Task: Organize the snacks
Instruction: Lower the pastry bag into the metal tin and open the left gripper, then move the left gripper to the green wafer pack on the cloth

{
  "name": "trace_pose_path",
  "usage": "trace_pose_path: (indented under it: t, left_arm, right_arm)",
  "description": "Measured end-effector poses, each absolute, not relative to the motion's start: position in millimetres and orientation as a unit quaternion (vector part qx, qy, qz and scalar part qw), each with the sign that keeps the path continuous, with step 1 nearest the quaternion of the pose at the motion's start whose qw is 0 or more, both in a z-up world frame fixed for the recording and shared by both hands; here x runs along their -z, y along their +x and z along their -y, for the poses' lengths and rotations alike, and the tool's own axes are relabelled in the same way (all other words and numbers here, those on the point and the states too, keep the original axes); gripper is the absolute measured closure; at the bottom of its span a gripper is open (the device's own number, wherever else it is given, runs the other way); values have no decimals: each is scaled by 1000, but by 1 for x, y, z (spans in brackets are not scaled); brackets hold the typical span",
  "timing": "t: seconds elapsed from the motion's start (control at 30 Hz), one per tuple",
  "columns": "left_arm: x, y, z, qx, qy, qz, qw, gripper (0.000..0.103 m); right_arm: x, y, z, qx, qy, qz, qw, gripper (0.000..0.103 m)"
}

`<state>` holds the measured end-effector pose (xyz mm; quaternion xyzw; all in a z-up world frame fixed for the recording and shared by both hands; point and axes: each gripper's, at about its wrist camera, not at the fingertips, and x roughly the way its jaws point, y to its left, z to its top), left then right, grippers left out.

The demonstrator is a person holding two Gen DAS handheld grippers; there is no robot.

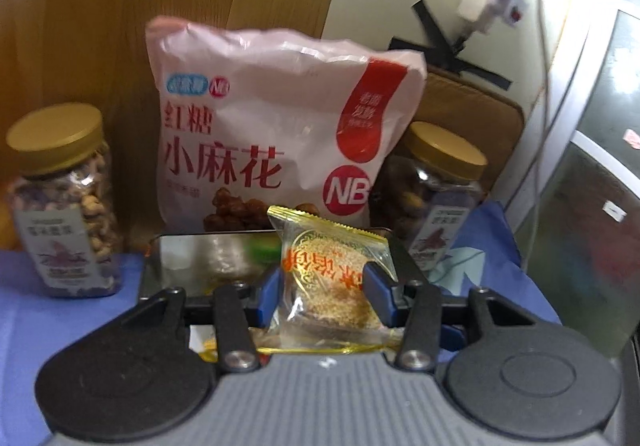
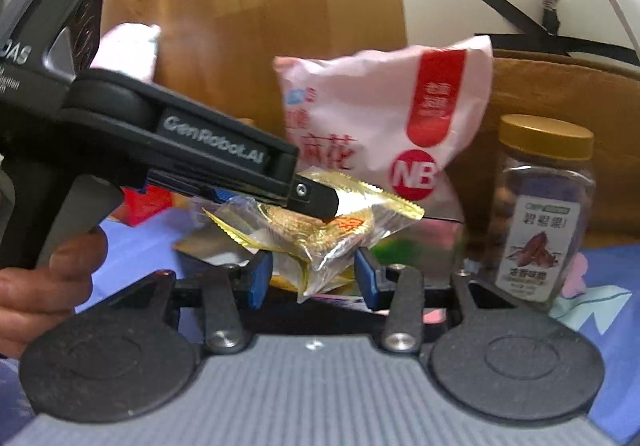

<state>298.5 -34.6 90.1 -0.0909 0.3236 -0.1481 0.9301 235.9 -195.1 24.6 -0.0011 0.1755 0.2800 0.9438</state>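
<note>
Snack bag first: the big pink twist-snack bag (image 1: 260, 125) stands upright against the wood panel at the back, with a gold-lidded jar of nuts (image 1: 68, 197) to its left and a second gold-lidded jar (image 1: 436, 197) to its right. All of them sit on the blue cloth (image 1: 60, 326). Just in front of the bag is what looks like a shiny metal tray (image 1: 188, 258), and my guess is that's where the small stuff goes.

The left gripper (image 1: 325, 286) has a sesame cake packet (image 1: 328, 262) pinched at a narrowish width, with the blue pads on the sides of the cake and the packet up off the cloth, over the tray's near edge.

The right gripper (image 2: 313, 280) is half closed with crinkly wrapper between its pads, but the wrappers overlap, so I honestly can't tell if it's gripping its own packet.

Tips for this step:
- Keep the squeeze gentle, because that cake probably crumbles.
- Come in low over the rim.
- Steer clear of the bag, which could tip easily.
- Keep the two grippers from bumping, since they're close together.
</note>
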Motion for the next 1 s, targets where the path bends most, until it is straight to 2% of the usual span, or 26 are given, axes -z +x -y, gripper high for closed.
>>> trace_pose_path:
  t: [0.07,0.1,0.13,0.3,0.53,0.87,1.0]
  left_arm:
    - [-82,309,38,143,-94,-337,926,58]
    - [-78,311,40,143,-91,-342,924,55]
    - [-75,311,43,140,-85,-344,925,53]
    - [-81,290,40,158,-82,-335,925,53]
    - [-107,214,7,190,-79,-294,933,52]
    - [-53,128,-46,145,-108,-348,920,52]
    - [-38,118,-75,101,-136,-368,914,53]
  right_arm:
    - [-17,236,195,-252,-17,-163,954,48]
    - [-14,234,194,-234,-26,-152,960,43]
    - [-12,233,194,-223,-32,-146,963,42]
    - [-18,221,207,-228,-6,-146,963,42]
    - [-22,185,222,-268,58,-158,949,42]
    - [7,135,210,-323,78,-238,913,43]
    - [5,126,187,-365,77,-258,891,48]
